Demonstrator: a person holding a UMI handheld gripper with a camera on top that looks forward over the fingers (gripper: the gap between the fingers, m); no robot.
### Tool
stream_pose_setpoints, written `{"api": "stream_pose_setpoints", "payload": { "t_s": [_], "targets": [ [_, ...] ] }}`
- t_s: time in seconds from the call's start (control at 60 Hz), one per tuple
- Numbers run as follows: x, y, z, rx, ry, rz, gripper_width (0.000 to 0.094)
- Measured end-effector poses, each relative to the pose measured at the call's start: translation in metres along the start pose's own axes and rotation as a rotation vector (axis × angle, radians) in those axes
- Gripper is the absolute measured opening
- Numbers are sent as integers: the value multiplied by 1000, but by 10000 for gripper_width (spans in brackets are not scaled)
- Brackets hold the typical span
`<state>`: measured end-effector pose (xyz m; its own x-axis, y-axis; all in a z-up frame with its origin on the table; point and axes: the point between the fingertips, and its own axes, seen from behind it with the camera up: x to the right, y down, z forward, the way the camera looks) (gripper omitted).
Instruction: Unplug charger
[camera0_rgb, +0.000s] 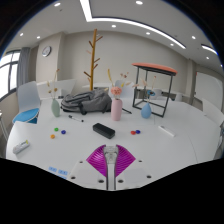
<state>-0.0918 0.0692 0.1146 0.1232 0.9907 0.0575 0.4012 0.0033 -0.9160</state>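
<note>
The tool (111, 160) was clenched empty with pads touching, well short of the flat black rectangular charger (104, 129) resting on the white surface (170, 140) ahead, so unplugging evidently remained undone.

The charger (103, 129) is a small black oblong block lying flat on the white table (150, 150). It sits well beyond the fingertips of the gripper (112, 150) and a little to their left, long side slanted across the tabletop. It is apart from the fingers and untouched. Plug and cable are too small to make out.
</note>
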Motion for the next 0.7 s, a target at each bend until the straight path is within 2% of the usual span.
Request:
{"api": "stream_pose_setpoints", "payload": {
  "t_s": [0.183, 0.283, 0.367, 0.4, 0.433, 0.5, 0.55, 0.617, 0.7],
  "targets": [
    [59, 95, 23, -168, 58, 4, 86],
    [74, 115, 30, -202, 71, 6, 119],
    [68, 129, 32, -247, 30, 25, 246],
    [68, 131, 32, -263, 20, 36, 325],
    [68, 132, 33, -272, 35, 35, 458],
    [78, 122, 21, -265, 66, 17, 872],
    [83, 111, 6, -262, 90, 13, 808],
    [83, 86, -24, -264, 82, 29, 863],
    [71, 55, -88, -264, 42, 39, 852]
  ]
}}
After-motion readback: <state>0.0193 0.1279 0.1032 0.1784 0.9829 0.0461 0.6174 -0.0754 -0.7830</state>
